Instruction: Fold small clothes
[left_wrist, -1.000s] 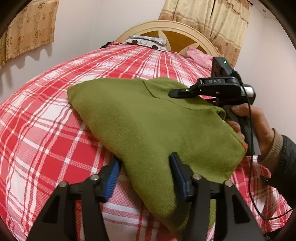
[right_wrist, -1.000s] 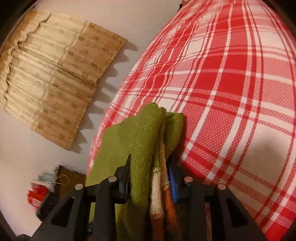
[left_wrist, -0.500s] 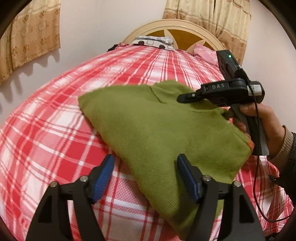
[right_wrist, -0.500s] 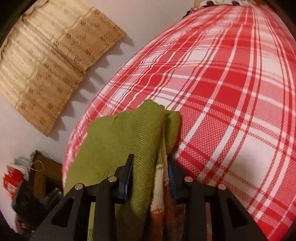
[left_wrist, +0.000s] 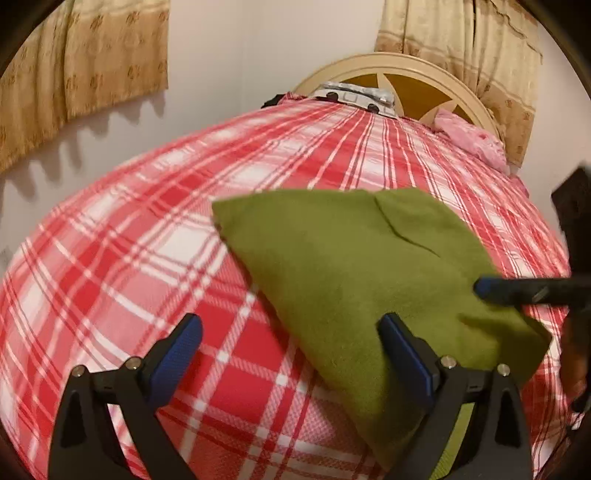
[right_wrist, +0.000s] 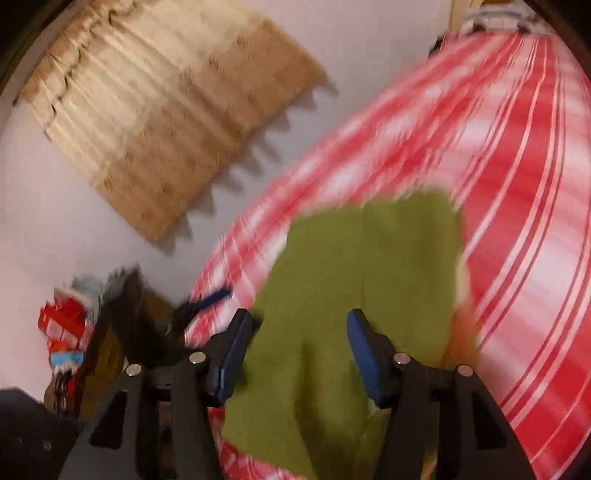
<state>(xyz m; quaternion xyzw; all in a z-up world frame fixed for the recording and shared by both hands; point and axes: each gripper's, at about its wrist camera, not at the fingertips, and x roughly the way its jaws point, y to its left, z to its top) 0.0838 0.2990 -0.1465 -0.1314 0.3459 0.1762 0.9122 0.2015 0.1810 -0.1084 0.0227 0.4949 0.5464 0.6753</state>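
Observation:
A green knitted garment (left_wrist: 362, 273) lies folded on the red and white plaid bed (left_wrist: 147, 258). My left gripper (left_wrist: 291, 354) is open and empty, its right finger over the garment's near edge. My right gripper (right_wrist: 295, 347) is open above the same green garment (right_wrist: 369, 266), which lies flat below it; the view is blurred by motion. One right fingertip (left_wrist: 487, 288) shows at the right of the left wrist view, over the garment's right part.
A cream headboard (left_wrist: 406, 70) and a pink cloth (left_wrist: 469, 136) are at the far end of the bed. Tan curtains (left_wrist: 81, 66) hang on the wall. Cluttered items (right_wrist: 70, 325) sit on the floor left of the bed.
My right gripper has opened and let go of the green garment, which now lies flat. The left gripper has drawn back and toward the left.

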